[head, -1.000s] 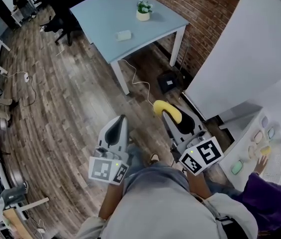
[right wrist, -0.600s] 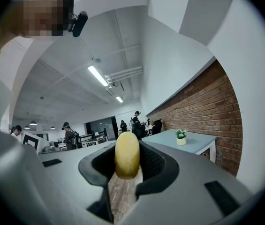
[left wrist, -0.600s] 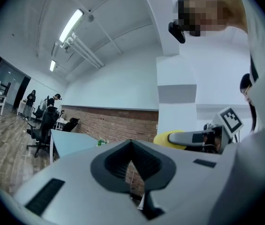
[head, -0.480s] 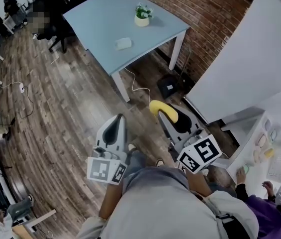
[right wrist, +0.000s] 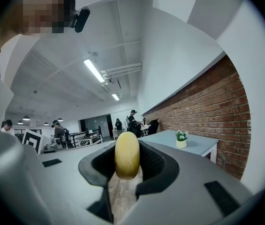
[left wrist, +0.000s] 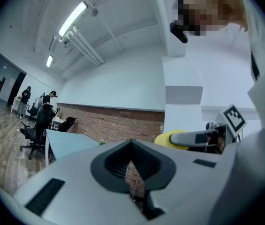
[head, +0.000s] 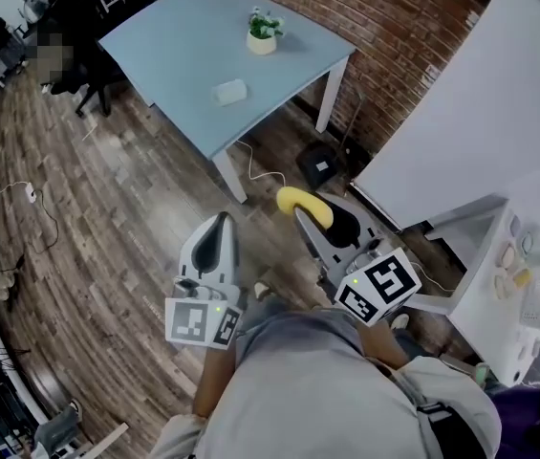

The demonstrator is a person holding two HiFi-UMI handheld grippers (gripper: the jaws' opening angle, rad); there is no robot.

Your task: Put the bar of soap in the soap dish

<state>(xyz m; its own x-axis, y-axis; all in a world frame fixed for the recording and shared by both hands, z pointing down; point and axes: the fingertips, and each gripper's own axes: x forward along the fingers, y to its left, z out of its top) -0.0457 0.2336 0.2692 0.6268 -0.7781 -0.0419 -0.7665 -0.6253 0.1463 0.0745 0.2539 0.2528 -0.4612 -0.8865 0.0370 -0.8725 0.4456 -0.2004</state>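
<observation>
Soap bar, head view: yellow soap bar (head: 305, 206) sits at the tips of the right gripper (head: 309, 216), out over the wooden floor (head: 126, 218) and well apart from the table (head: 183, 36).
Right gripper, head view: jaws are clamped on the soap bar, which crosses their tips; the marker cube is at the near end, by the person's body.
Left gripper, head view: left gripper (head: 219, 226) is beside the right one and carries nothing.
Soap dish, head view: small pale soap dish (head: 229, 91) lies on the blue table, near the edge facing the grippers; a potted plant (head: 261, 32) stands farther back, towards the brick wall (head: 394, 17).
Left gripper, left gripper view: jaws are drawn together with only a thin slit between them and nothing in it.
Soap bar, left gripper view: the yellow end (left wrist: 166, 138) shows to the right, at the tip of the other gripper.
Soap bar, right gripper view: it stands on edge (right wrist: 127, 154) between the two dark pads, which press on its sides; its top rises above the jaw tips.
Background, right gripper view: table and potted plant are ahead to the right, along the brick wall.
</observation>
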